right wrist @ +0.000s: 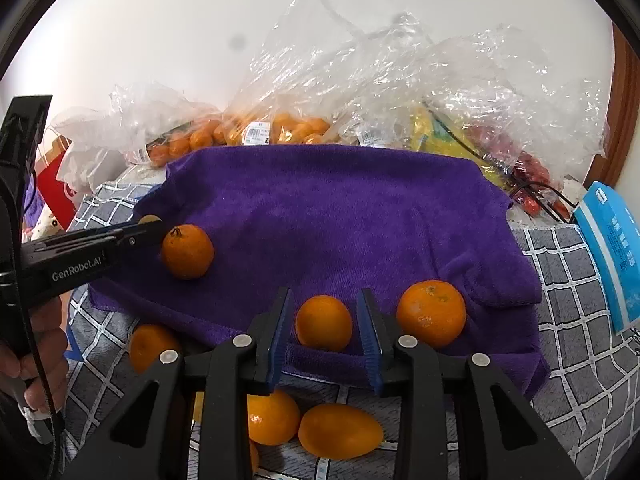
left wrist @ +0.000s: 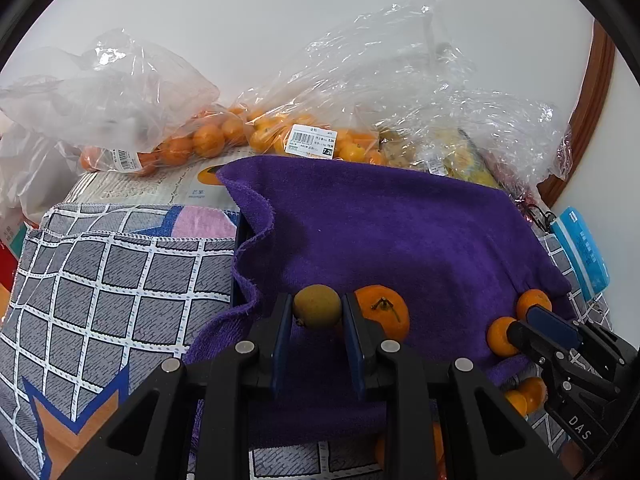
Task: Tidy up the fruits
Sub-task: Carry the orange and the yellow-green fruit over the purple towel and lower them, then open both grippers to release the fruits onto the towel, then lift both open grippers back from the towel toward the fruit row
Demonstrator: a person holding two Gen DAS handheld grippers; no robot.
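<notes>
My left gripper [left wrist: 317, 301] is shut on a small round brown-green fruit [left wrist: 317, 307], just above the purple towel [left wrist: 400, 232]. A stemmed tangerine [left wrist: 383, 316] lies right beside its right finger. In the right wrist view, my right gripper [right wrist: 323, 297] is open around a small orange [right wrist: 324, 323] that rests on the towel's [right wrist: 320, 208] front edge, with thin gaps at both pads. A bigger orange [right wrist: 431, 313] sits just outside the right finger. The left gripper [right wrist: 149, 227] shows at the left of that view, next to the tangerine [right wrist: 187, 251].
Clear plastic bags of oranges [left wrist: 208, 136] and a bag of yellow fruit [right wrist: 440, 132] are piled along the back wall. Loose oranges [right wrist: 340, 430] lie on the checked cloth [left wrist: 100, 280] in front of the towel. A blue packet [right wrist: 612, 248] lies at the right, and a hand [right wrist: 40, 360] at the left.
</notes>
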